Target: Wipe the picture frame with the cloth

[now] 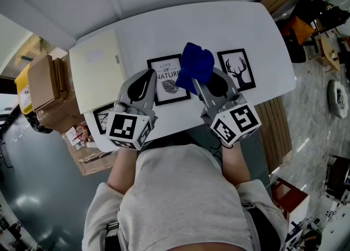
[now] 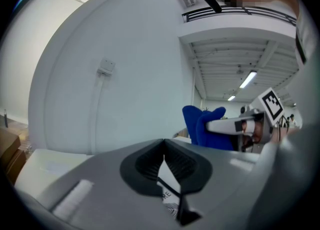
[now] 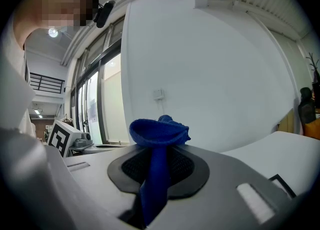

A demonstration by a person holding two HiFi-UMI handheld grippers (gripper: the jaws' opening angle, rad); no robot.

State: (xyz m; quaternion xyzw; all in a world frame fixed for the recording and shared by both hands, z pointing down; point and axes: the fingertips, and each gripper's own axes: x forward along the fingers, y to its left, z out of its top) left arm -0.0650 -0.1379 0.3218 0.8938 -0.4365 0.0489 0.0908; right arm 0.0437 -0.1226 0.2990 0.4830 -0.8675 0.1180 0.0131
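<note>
A black picture frame with a "Love of Nature" print (image 1: 168, 80) lies flat at the middle of the white table (image 1: 219, 25). My right gripper (image 1: 200, 82) hangs above the frame's right edge, shut on a blue cloth (image 1: 194, 65) that bunches up past its tips. In the right gripper view the cloth (image 3: 159, 130) is pinched between the jaws (image 3: 158, 150). My left gripper (image 1: 149, 75) hovers over the frame's left edge. Its jaws (image 2: 164, 142) meet at the tips with nothing in them, and the print shows through the slit below. The left gripper view also catches the cloth (image 2: 200, 126).
A deer picture frame (image 1: 237, 69) lies right of the middle one, and a third frame (image 1: 103, 117) sits near the front left edge. A cream flat board (image 1: 98, 69) covers the table's left end. Cardboard boxes (image 1: 46, 83) stand on the floor at left, wooden slats (image 1: 276, 129) at right.
</note>
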